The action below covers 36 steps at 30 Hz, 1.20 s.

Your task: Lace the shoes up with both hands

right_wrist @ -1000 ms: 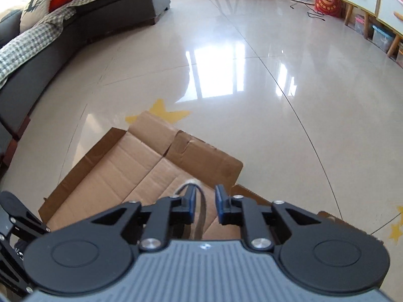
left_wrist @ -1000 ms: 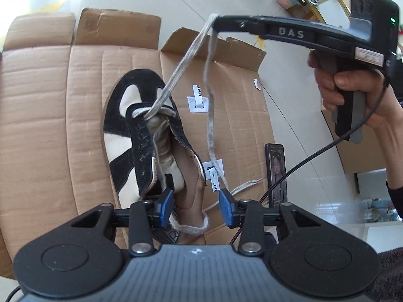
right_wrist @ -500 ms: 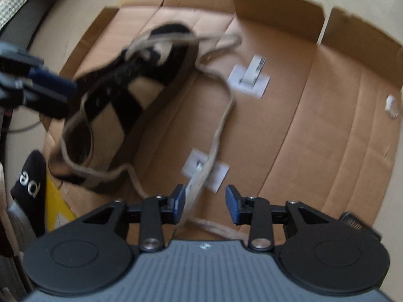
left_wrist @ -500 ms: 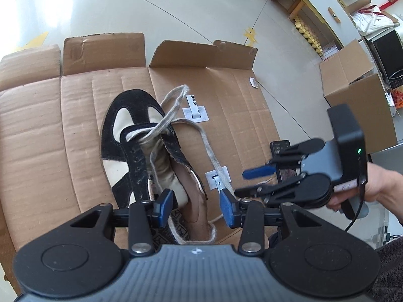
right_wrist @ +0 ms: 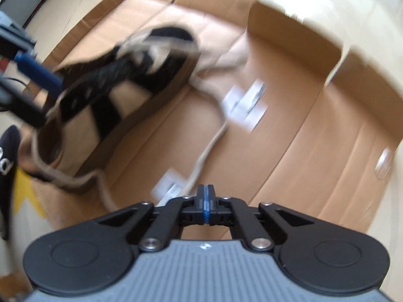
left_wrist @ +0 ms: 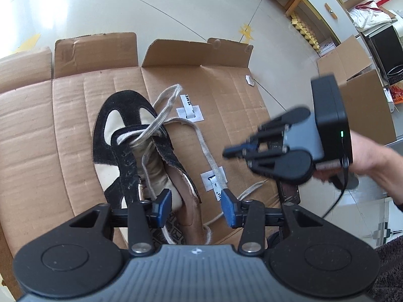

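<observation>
Black suede and cream leather sneaker (left_wrist: 131,156) lies on a flattened corrugated cardboard sheet (left_wrist: 50,130) on glossy tile floor (left_wrist: 75,7), toe toward the sheet's far flapped edge, heel at the near edge under the left gripper (left_wrist: 196,207). Flat woven grey-beige shoelace (left_wrist: 204,146), frayed and fuzzy, is threaded only through the eyelets nearest the toe; one end loops past the toe, the other trails loose over the cardboard to the right of the shoe and runs to the near edge. It crosses a white paper label (left_wrist: 213,178) stuck to the sheet; a second white label (left_wrist: 190,112) sits beside the toe.

Left gripper: blue-padded fingers (left_wrist: 163,202) spread wide, holding nothing, poised over the heel opening.

Right gripper (right_wrist: 206,202): fingers pressed together, blue pads touching, nothing seen between them; lace passes just left of the tips, contact can't be told due to motion blur. In the left wrist view it hovers above the sheet's right edge, held by the right hand (left_wrist: 365,166).

A dark phone (left_wrist: 289,193) lies at the near right corner of the sheet.
</observation>
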{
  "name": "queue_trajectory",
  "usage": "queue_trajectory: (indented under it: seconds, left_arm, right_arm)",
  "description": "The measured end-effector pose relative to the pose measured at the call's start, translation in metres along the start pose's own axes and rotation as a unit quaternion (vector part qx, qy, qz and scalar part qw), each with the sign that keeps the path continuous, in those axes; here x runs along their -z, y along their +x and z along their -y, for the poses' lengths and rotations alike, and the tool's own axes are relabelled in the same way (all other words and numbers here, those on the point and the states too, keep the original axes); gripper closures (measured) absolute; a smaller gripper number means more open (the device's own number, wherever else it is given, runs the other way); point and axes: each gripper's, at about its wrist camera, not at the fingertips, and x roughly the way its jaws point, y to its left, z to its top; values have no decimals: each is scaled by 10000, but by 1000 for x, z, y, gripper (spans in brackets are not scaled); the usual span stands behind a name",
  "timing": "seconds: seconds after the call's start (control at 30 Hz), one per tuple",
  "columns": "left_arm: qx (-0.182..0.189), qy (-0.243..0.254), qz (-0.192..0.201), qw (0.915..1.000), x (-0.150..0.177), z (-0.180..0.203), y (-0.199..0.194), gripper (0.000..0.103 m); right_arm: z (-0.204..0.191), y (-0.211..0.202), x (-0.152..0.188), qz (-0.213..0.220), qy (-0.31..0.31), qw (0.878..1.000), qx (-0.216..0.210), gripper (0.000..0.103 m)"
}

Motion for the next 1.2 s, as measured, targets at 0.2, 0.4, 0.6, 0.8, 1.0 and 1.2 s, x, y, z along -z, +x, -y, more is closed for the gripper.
queue_trajectory:
  seconds: [0.2, 0.4, 0.6, 0.8, 1.0, 1.2]
  left_arm:
    - [-66, 23, 26, 10000, -2, -3, -1, 57]
    - [-105, -75, -39, 9999, 0, -9, -1, 57]
    - [-108, -107, -152, 9998, 4, -10, 3, 57]
    - [-74, -161, -112, 9998, 0, -12, 3, 57]
    - [291, -688, 53, 9972, -8, -23, -6, 57]
    - [1406, -1821, -130, 9731, -6, -40, 2, 57]
  right_arm:
    - [3, 2, 0, -299, 582, 9959, -620, 78]
    - [-34, 16, 29, -524, 140, 9961, -697, 95]
    - [-25, 15, 18, -330, -378, 9987, 66, 103]
    - [3, -7, 3, 125, -63, 9994, 311, 103]
    - [-12, -65, 3, 640, 487, 9878, -1331, 103]
    - [-44, -105, 1, 919, 418, 9592, -2641, 103]
